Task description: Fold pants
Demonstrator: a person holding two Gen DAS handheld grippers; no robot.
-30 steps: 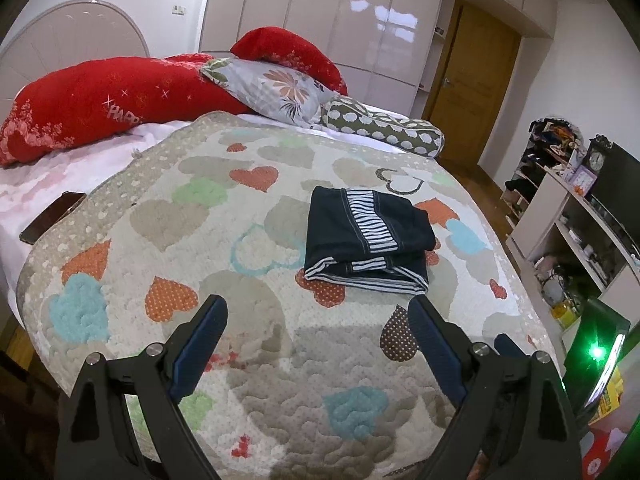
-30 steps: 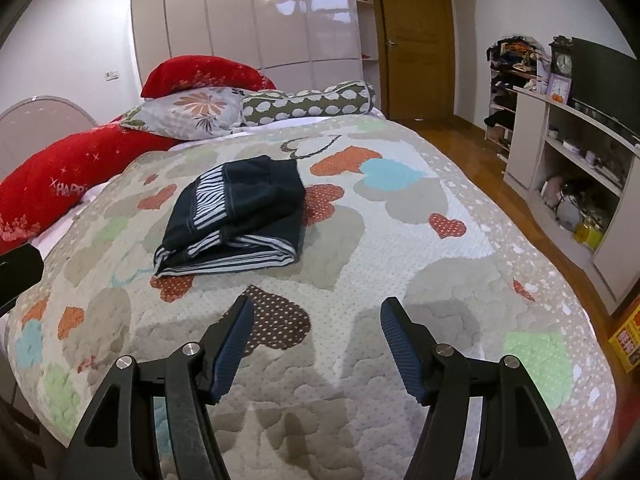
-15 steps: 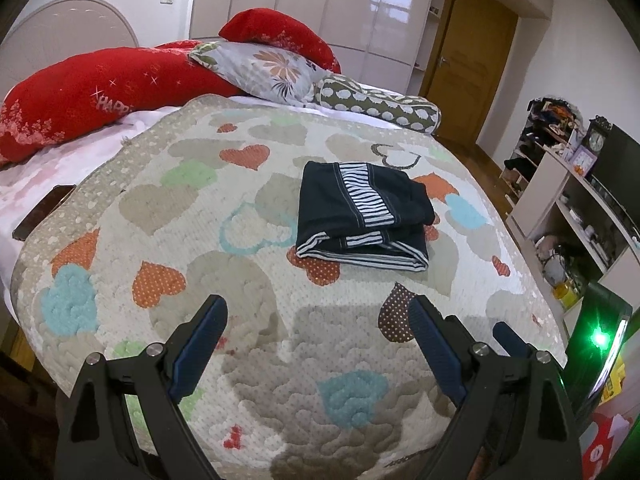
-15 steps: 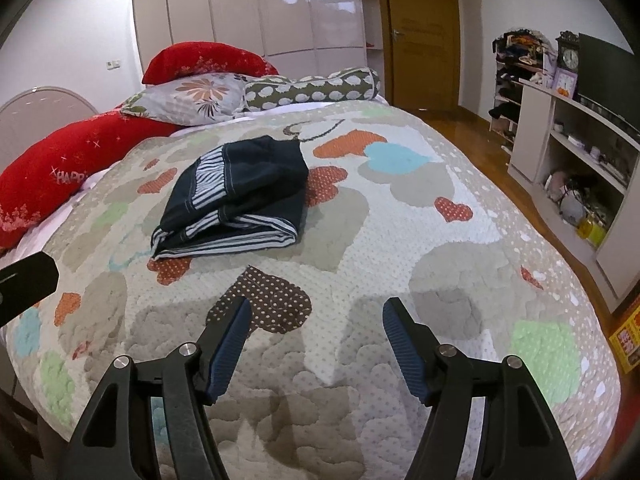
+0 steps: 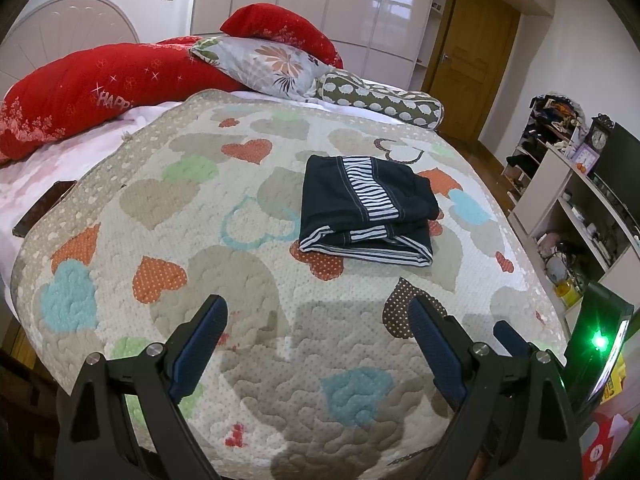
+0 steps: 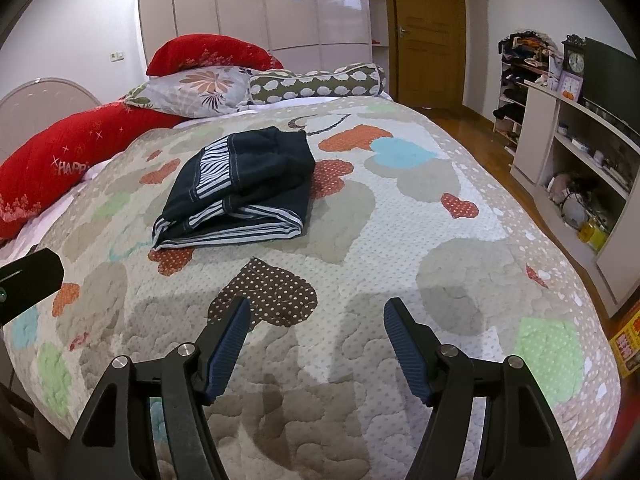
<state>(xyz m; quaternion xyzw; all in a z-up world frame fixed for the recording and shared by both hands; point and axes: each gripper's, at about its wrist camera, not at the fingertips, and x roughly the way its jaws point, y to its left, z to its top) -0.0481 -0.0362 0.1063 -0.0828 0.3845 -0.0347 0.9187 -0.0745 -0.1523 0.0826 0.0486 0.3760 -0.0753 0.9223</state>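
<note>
The dark navy pants (image 5: 366, 212) with a black-and-white striped band lie folded into a compact stack on the heart-patterned quilt (image 5: 168, 240). They also show in the right wrist view (image 6: 240, 188), left of centre. My left gripper (image 5: 318, 312) is open and empty, held above the quilt's near edge, well short of the pants. My right gripper (image 6: 316, 312) is open and empty, also back from the pants, over the near part of the quilt (image 6: 400, 220).
Red pillows (image 5: 92, 88), a floral pillow (image 5: 268, 64) and a spotted bolster (image 5: 380, 96) lie at the bed's head. A shelf unit (image 6: 576, 168) with clutter stands right of the bed. A wooden door (image 6: 428, 32) is at the back. A dark flat object (image 5: 44, 208) lies at the bed's left edge.
Both grippers have drawn back slightly from the bed and risen; the folded pants lie unmoved. Both stay open.
</note>
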